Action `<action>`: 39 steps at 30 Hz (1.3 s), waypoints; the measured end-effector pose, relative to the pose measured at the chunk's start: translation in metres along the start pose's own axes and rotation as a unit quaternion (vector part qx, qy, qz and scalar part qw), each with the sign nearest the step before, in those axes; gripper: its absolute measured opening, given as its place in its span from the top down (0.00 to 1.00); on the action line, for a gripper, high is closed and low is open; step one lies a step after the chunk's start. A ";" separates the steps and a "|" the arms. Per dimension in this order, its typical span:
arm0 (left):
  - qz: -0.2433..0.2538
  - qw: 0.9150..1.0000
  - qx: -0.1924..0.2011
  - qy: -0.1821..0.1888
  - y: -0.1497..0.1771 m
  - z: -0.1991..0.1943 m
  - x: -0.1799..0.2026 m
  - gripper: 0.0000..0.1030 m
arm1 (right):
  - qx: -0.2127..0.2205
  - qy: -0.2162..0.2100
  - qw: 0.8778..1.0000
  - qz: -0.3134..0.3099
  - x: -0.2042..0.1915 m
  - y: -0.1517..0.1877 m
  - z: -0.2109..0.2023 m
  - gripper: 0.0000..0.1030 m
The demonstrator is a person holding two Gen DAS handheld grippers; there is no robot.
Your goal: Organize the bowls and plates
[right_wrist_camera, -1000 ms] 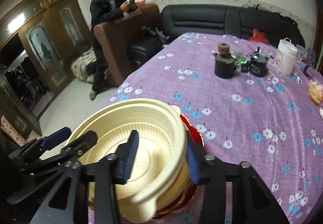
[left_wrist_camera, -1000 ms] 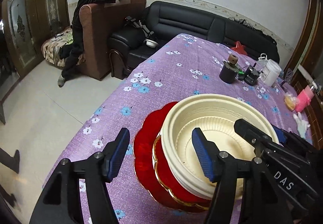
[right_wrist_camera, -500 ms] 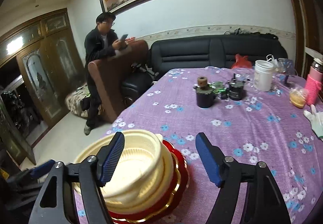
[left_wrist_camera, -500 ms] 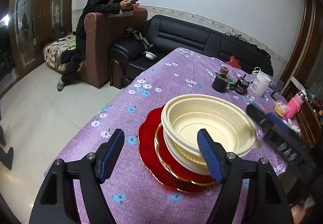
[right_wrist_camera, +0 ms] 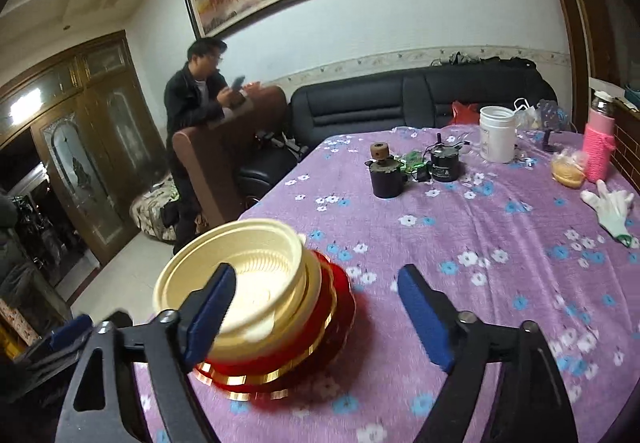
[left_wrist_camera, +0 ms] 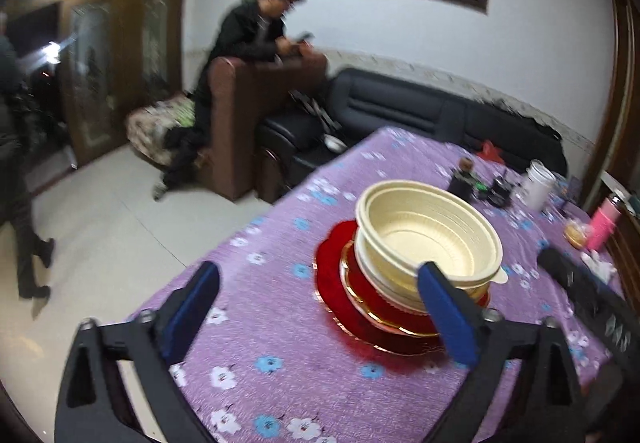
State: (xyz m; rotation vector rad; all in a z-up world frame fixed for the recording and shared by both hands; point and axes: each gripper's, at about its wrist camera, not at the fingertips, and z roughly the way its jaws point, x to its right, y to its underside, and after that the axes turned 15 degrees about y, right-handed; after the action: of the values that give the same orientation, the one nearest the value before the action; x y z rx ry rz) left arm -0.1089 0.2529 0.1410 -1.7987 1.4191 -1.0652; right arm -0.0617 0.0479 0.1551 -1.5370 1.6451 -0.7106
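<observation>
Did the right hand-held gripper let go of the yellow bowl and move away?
Yes. The right hand-held gripper was shut on the cream bowl's rim; now it is open and pulled back, above the purple tablecloth.

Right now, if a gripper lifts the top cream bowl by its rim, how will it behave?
The top cream bowl looks like thin ribbed plastic: probably light, and the rim may flex. It sits nested in another bowl, which might lift along. Both grippers are open.
</observation>
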 end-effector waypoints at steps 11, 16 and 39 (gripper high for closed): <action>0.028 0.998 -0.048 -0.027 0.047 0.004 0.024 0.00 | -0.056 0.036 0.998 -0.019 0.014 0.069 -0.010 0.13; 0.024 0.997 -0.066 -0.023 0.051 0.008 0.024 0.00 | -0.077 0.046 0.996 -0.021 0.018 0.078 -0.006 0.13; 0.019 0.996 -0.091 -0.013 0.057 0.022 0.021 0.00 | -0.099 0.053 0.992 -0.053 0.004 0.091 0.004 0.13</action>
State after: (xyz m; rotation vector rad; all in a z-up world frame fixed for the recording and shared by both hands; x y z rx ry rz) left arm -0.1153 0.2183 0.0869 -1.8956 1.5724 -0.9149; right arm -0.1098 0.0557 0.0779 -1.7640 1.7677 -0.7133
